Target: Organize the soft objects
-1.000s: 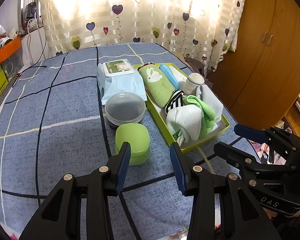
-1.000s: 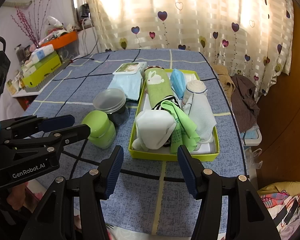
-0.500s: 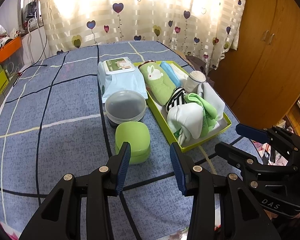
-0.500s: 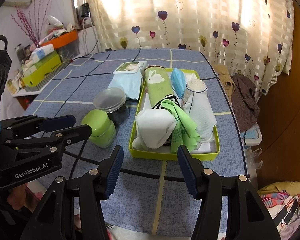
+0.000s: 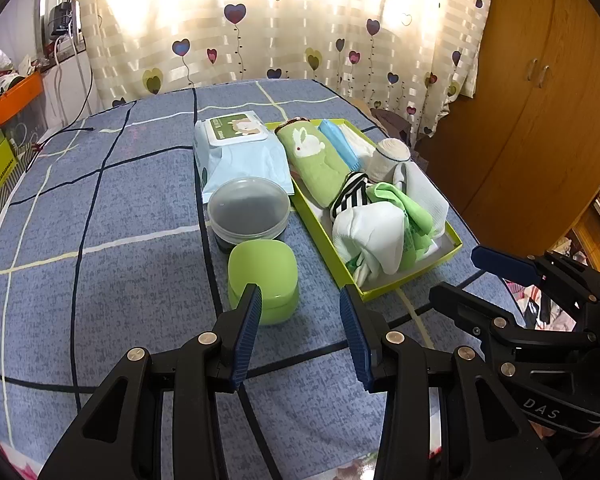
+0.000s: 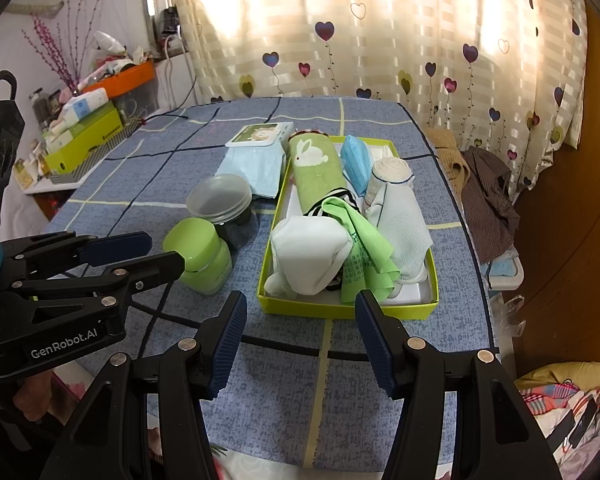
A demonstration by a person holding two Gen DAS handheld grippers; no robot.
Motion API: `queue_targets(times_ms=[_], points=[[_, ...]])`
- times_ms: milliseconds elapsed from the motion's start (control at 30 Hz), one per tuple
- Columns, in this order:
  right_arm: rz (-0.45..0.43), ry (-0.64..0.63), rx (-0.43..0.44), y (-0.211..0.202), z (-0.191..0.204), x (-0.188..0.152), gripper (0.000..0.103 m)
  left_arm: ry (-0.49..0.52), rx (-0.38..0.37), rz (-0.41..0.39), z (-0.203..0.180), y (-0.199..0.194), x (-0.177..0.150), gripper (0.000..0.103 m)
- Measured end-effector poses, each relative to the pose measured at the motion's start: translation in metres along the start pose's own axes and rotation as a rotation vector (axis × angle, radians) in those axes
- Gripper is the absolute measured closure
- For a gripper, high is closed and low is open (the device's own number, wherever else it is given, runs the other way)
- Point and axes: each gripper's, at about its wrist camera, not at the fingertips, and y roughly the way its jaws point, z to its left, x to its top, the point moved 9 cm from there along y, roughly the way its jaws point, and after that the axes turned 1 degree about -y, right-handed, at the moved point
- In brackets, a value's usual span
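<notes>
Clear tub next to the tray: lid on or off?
On. The clear tub stands upright with its translucent lid seated flush around the rim, and dark contents show through it. The right view shows the same.

Two wrist views, angled down, sharing the tray [image 5: 451, 236] from the near table edge.

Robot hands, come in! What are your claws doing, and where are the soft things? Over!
Left claw and right claw open, empty, above the table. Soft things piled in green tray. Green box and jar beside the tray.
</notes>
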Motion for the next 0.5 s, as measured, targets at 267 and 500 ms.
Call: queue_targets(times_ms=[267, 500], points=[[0.000, 0.001, 0.000, 0.0000, 0.0006, 0.0001, 0.046, -0.001, -0.004, 0.002, -0.0007, 0.0007, -0.0007, 0.061], [0.001, 0.000, 0.000, 0.0001, 0.0011, 0.0001, 0.046, -0.001, -0.005, 0.004, -0.0011, 0.0006, -0.0014, 0.061]])
